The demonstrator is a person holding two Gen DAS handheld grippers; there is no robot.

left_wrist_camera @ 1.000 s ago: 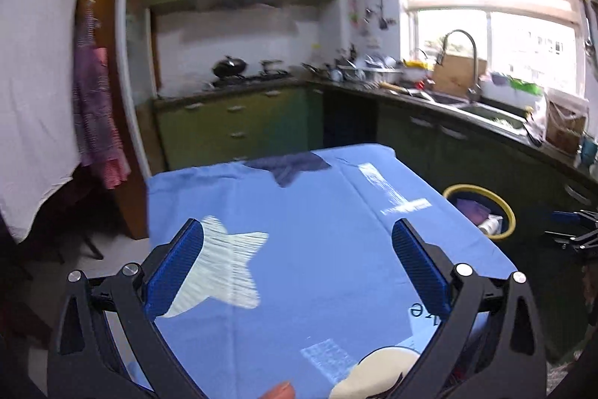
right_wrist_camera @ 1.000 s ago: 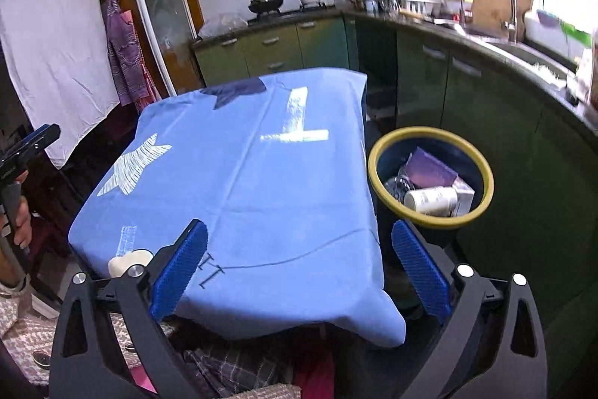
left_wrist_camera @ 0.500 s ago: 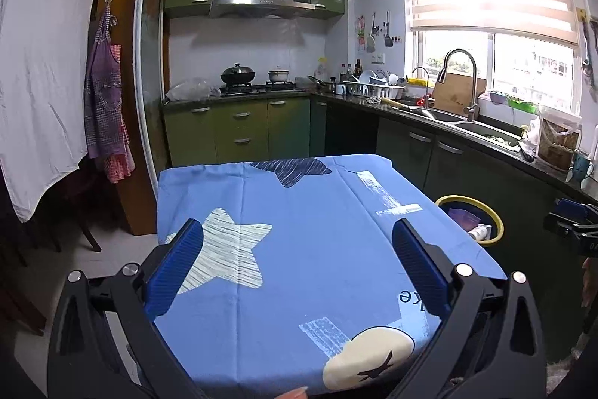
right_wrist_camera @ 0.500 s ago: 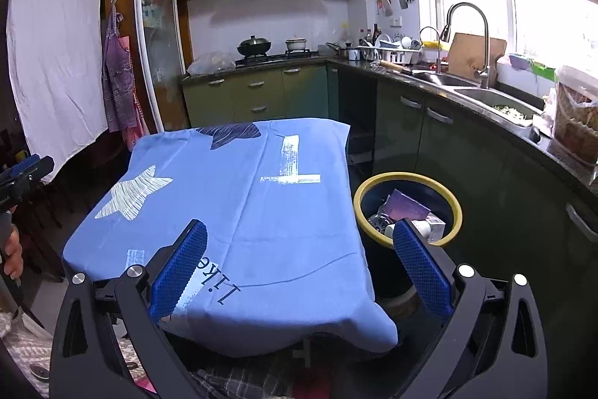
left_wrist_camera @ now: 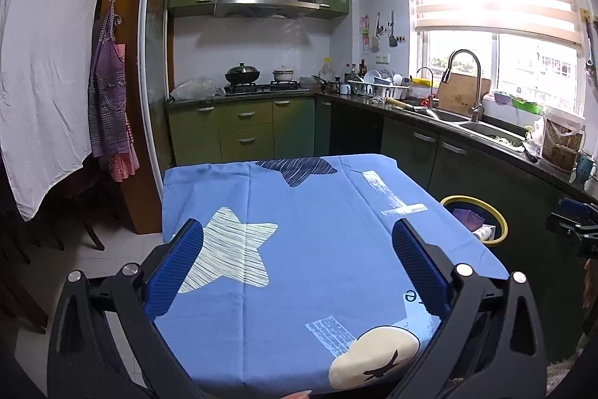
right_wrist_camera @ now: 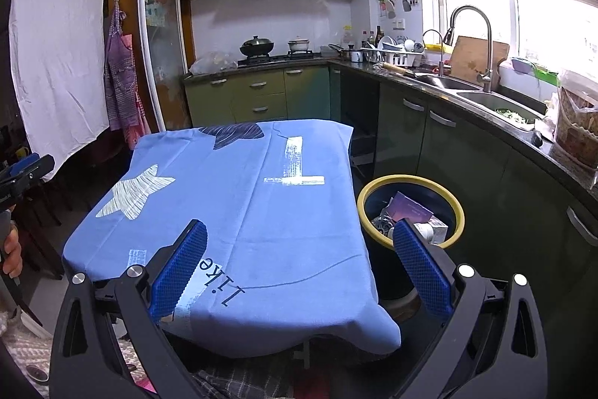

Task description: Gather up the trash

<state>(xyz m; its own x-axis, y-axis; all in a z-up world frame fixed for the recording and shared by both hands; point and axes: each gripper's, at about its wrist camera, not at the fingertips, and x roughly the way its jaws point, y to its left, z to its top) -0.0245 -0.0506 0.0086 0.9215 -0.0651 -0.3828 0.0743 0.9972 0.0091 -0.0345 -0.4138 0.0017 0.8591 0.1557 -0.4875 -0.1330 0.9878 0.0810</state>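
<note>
**Trash sat in the bin, and we found nothing left on the cloth**

Trash (right_wrist_camera: 411,215) lay inside the bin (right_wrist_camera: 458,210), which stood on the floor just beside the table's right edge, between the table and the dark cabinets. We could make out a purple carton, a white bottle and some crumpled wrapping heaped below the yellow rim. On the table the blue cloth (right_wrist_camera: 239,204) carried only its printed stars and lettering; we saw no loose item on it from either wrist view. We judged the collecting to be at or near its end, with perhaps only a last look around left, though the floor beyond the table was largely hidden from us.

Our right gripper (right_wrist_camera: 299,266) hung above the table's near right corner, aimed across the cloth toward the stove, its jaws spread wide with nothing between the blue pads. One pad overlapped the bin's near rim in that view.

Our left gripper (left_wrist_camera: 297,268) was held over the table's near edge, level and pointing the same way, likewise spread wide and empty. In the left view the bin (left_wrist_camera: 501,223) peeked past the table's right edge, and the right gripper's tip showed farther right of it.
</note>
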